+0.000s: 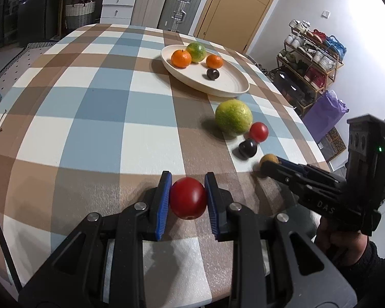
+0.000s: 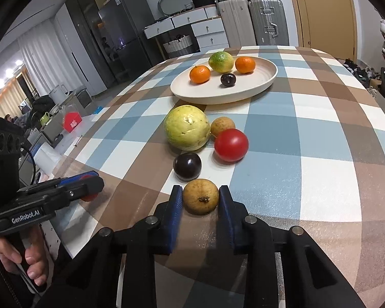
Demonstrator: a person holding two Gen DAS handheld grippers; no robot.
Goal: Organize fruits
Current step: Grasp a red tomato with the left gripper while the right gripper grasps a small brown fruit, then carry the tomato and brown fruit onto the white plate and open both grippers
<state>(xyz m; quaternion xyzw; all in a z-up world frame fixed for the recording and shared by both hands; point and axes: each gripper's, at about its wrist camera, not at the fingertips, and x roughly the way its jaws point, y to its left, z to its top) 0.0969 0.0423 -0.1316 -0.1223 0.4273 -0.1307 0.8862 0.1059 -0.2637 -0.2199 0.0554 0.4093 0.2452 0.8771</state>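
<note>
Bench [image 1: 95, 107]: covered in a checked cloth of blue, brown and white squares.

Plate [image 1: 225, 87]: cream, oval, at 12 o'clock on the bench. Holds two oranges [image 1: 181, 58], one green citrus [image 1: 196, 51] and one dark plum [image 1: 212, 74].

Loose fruit, between the plate and the near edge: large green guava [image 2: 186, 127]; small tan fruit [image 2: 222, 126] just beside it at 3 o'clock; red tomato [image 2: 231, 144] touching or almost touching the tan fruit; second dark plum [image 2: 187, 166] at 6 o'clock of the guava.

Left hand-held gripper [image 1: 188, 197]: blue pads pressed on either side of a red tomato [image 1: 188, 198], low over the brown check near the bench edge.

Right hand-held gripper [image 2: 200, 197]: pads closed against both sides of a brown round fruit [image 2: 200, 196], at 6 o'clock of the loose plum.

Room: grey fridge [image 2: 123, 30], white drawer unit [image 2: 208, 29], woven basket [image 2: 178, 45], upright suitcases [image 2: 265, 21], wooden door [image 2: 326, 12], shoe rack [image 1: 310, 59] against the white wall, purple bag [image 1: 326, 114] beside the rack.
</note>
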